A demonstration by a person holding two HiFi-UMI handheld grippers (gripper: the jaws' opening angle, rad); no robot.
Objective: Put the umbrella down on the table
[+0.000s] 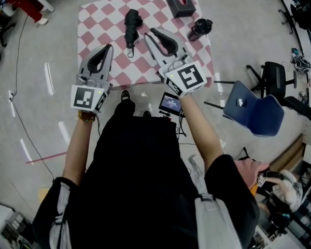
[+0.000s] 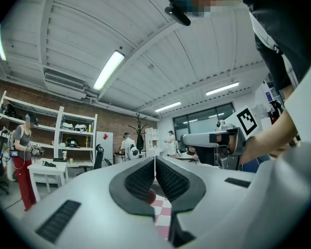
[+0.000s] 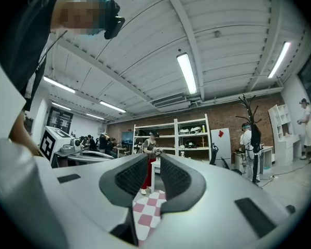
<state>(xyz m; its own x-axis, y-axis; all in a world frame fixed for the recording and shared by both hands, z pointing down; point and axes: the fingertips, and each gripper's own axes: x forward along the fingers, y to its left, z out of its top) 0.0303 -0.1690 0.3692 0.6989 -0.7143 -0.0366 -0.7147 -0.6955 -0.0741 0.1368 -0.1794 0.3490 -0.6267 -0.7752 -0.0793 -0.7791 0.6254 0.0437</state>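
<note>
Held level: left gripper jaws together; right gripper jaws seemingly slightly apart, empty.

Umbrella on table, box behind, chair to right

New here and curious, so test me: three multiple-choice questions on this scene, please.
1. Where is the folded umbrella? A on the tablecloth; B in a gripper; C on the floor.
2. The tablecloth's squares are: A blue and white; B pink and white; C green and yellow.
3. The left gripper has its jaws: A wide apart; B together, empty; C clamped on a cup.
Answers: 1 A, it lies on the cloth; 2 B, head view shows pink checks; 3 B, tips meet in its own view.
</note>
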